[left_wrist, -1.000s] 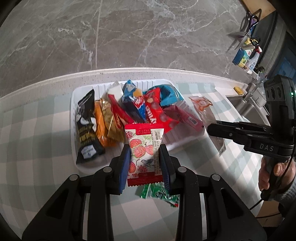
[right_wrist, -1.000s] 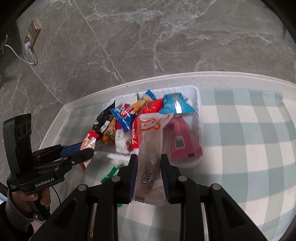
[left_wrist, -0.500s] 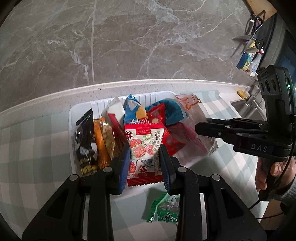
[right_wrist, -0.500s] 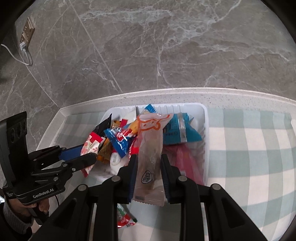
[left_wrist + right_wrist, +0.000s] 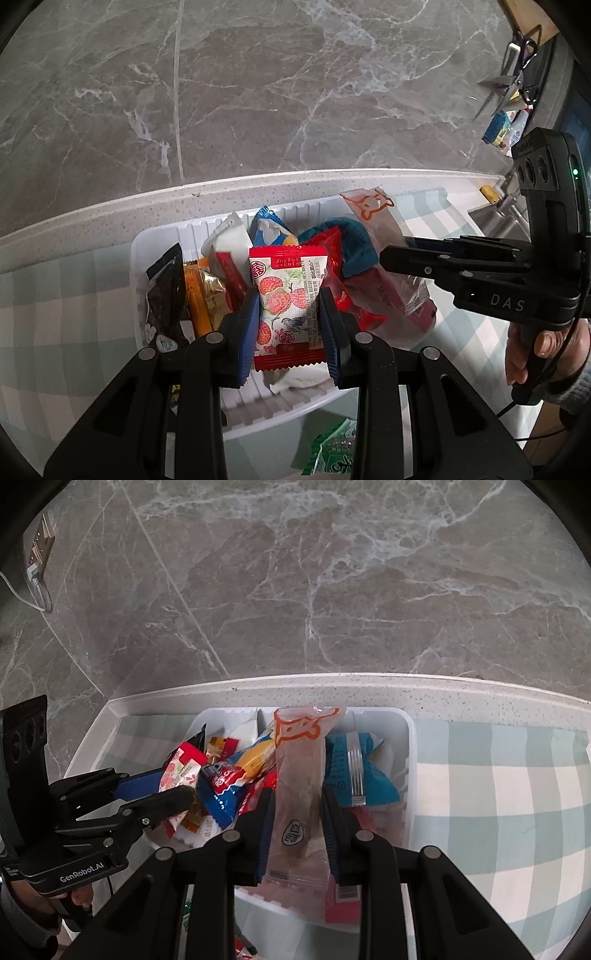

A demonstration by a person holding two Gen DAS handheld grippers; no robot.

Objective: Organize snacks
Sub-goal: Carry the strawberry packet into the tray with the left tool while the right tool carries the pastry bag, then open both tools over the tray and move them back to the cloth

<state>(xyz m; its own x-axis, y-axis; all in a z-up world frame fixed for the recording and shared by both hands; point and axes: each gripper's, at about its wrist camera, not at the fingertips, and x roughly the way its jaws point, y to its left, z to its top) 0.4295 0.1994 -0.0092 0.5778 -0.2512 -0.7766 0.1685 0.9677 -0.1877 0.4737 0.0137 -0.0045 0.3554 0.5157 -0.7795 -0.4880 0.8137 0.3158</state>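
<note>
Grey veined marble backs a pale speckled counter [image 5: 110,218] spread with a green-and-white checked cloth [image 5: 498,794], where a white ribbed plastic tray [image 5: 258,398] holds a jumble of snack packets. Over that tray the left hand-held gripper [image 5: 290,321] is nearly closed, its blue pads pinching a small red-and-white packet printed with lychees [image 5: 288,295] by its sides. The right hand-held gripper [image 5: 297,823] is likewise clamped narrow on a long clear sleeve with an orange cartoon header [image 5: 299,775], also above the tray. Both wrappers look light, crinkly and slick; I judge the sealed edges or flat mid-body the safest hold, since a hard squeeze could crush what is inside. A green packet [image 5: 332,450] lies on the cloth just outside the tray
</note>
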